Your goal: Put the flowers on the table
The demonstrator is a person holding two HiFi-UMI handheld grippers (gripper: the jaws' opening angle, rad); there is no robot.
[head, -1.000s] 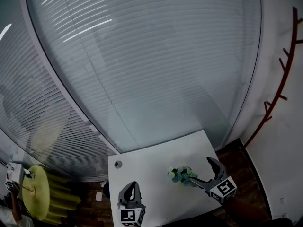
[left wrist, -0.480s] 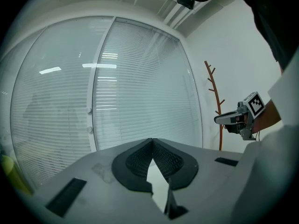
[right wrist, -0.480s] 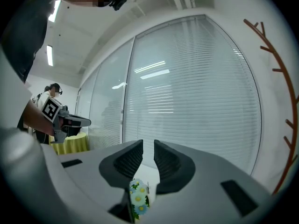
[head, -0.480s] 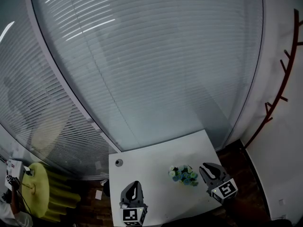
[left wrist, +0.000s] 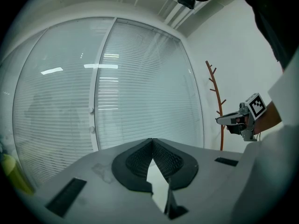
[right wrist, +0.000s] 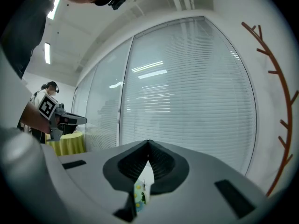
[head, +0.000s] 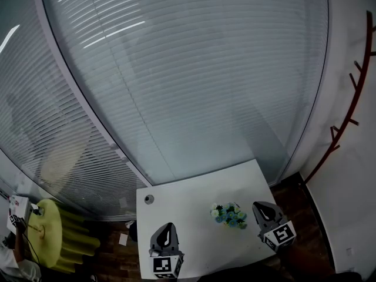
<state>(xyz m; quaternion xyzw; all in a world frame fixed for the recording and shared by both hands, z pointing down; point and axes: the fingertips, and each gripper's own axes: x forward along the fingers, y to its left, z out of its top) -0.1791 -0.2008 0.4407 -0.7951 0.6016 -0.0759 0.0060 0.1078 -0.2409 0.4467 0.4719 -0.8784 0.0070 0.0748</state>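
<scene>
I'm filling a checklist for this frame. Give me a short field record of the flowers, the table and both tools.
flowers: on the white table, toward its right side
left tool: shut, empty, over the table's near left part
right tool: shut, empty, just right of the flowers
small round object: on the table's far left corner
task state: flowers lie on the table, ungripped

White table [head: 194, 198], flowers [head: 228, 215] toward its right side, small grey disc [head: 149, 199] near far-left corner
</scene>
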